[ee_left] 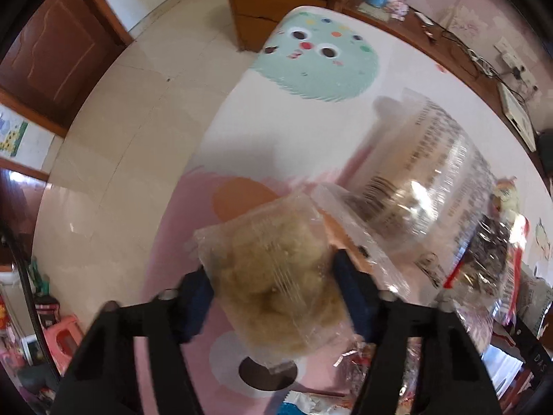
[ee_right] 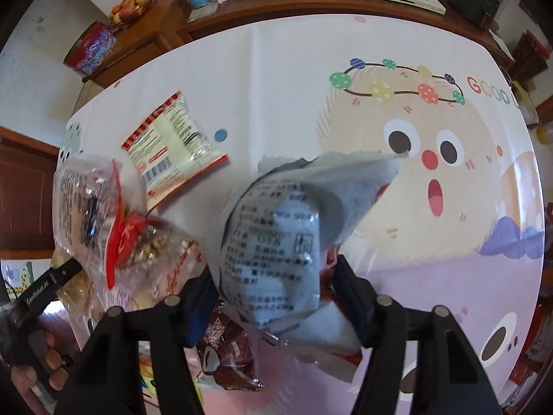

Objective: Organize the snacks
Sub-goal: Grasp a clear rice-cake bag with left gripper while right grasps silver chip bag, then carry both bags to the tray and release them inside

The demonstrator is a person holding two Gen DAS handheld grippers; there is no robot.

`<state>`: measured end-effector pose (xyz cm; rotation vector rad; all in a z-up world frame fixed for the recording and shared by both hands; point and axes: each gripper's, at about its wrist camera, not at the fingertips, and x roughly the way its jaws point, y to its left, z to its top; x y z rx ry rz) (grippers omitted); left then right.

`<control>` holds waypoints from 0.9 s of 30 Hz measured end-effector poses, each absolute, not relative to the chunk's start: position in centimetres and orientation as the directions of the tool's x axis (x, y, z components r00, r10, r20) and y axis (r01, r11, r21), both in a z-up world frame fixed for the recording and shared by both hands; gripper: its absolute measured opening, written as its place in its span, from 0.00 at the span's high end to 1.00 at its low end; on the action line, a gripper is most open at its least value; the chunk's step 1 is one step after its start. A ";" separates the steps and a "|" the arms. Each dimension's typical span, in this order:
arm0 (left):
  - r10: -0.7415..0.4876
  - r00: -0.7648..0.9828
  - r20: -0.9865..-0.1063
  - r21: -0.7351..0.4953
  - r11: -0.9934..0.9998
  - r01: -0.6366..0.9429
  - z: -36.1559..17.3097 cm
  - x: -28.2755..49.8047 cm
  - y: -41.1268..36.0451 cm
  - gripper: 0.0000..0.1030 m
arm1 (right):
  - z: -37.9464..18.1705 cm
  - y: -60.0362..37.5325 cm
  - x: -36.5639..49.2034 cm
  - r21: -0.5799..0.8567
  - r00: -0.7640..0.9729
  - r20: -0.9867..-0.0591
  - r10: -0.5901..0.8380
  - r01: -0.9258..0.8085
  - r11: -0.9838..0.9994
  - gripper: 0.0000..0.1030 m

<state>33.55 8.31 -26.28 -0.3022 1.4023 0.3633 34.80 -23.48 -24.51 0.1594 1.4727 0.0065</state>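
On the cartoon-printed tablecloth [ee_right: 276,62], a heap of snack packets sits under both my grippers. My left gripper [ee_left: 273,276] has its blue pads on either side of a clear packet of golden, fluffy cake [ee_left: 273,276], and they look pressed against the wrapper, the jaws partly closed around it. My right gripper [ee_right: 273,276] is the same story: its jaws straddle a pale blue-grey printed pouch [ee_right: 273,242], the pads meeting its sides. No earlier view is on hand, so I speak only of how they stand.

I judge both packets to be light, soft and air-puffed, with slick film that can slide or crumple. The cake would crush easily, so I would hold across its middle and squeeze gently. The pouch has a folded top flap [ee_right: 345,173]; gripping the fuller body below it seems safer.

Beside them lie a large clear bag with printed text [ee_left: 432,159], a red-striped packet [ee_right: 172,145] and a brown snowflake wrapper [ee_right: 224,352].
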 end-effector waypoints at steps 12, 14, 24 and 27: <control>0.062 0.242 -0.968 -0.017 0.950 -0.311 -20.2 30.7 5.9 0.68 | -19.7 -23.5 30.5 0.096 0.198 -0.977 0.082 0.062 0.993 0.48; 0.050 0.283 -0.958 -0.031 0.961 -0.275 -17.9 29.3 5.3 0.68 | -17.9 -23.5 29.3 0.102 0.232 -0.969 0.086 0.059 0.993 0.48; -0.024 0.438 -0.899 -0.057 0.997 -0.061 -7.0 18.9 4.0 0.68 | -7.5 -21.3 21.2 0.120 0.395 -0.911 0.120 -0.024 0.992 0.48; -0.050 0.460 -0.886 -0.066 0.998 -0.020 -4.1 15.7 5.3 0.68 | -4.8 -20.6 18.5 0.121 0.429 -0.893 0.132 -0.054 0.991 0.48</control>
